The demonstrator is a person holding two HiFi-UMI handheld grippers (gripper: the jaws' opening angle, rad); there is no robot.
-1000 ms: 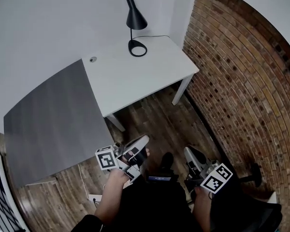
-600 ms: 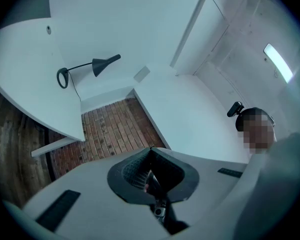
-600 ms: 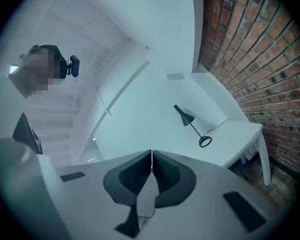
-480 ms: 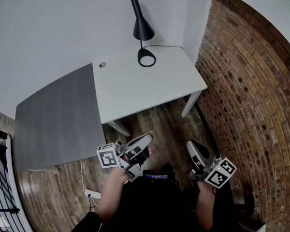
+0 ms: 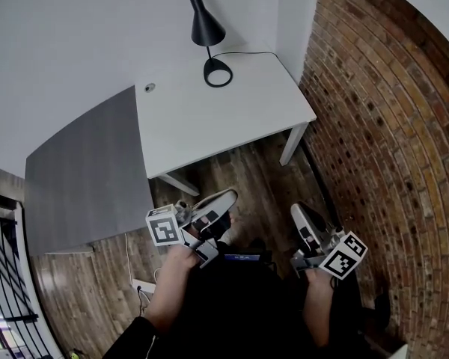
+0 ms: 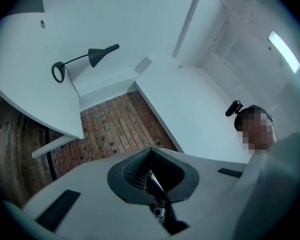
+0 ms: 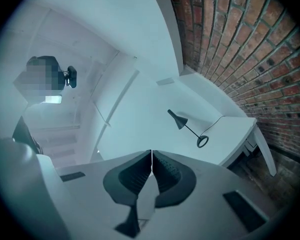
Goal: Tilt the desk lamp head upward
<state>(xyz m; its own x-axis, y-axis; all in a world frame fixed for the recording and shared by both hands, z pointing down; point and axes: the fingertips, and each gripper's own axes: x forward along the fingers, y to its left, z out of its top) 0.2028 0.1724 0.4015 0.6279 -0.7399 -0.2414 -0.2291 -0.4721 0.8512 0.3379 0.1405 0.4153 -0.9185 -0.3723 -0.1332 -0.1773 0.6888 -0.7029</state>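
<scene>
At twelve o'clock, on the far corner of the white rectangular desk (image 5: 209, 126), stands the black cone-headed metal desk lamp (image 5: 206, 30), far from both grippers. The left gripper (image 5: 226, 197) and right gripper (image 5: 299, 212) are closed, holding nothing. I think one should come near, open, then raise the shade (image 7: 179, 119) gently.

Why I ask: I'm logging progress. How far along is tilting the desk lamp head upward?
Done: nothing yet; the lamp head faces down at the white desk. In hand: nothing; the left gripper and right gripper are both shut and empty, held over the floor, well short of the desk. Left: reach the lamp, grip its head, tilt it upward.
</scene>
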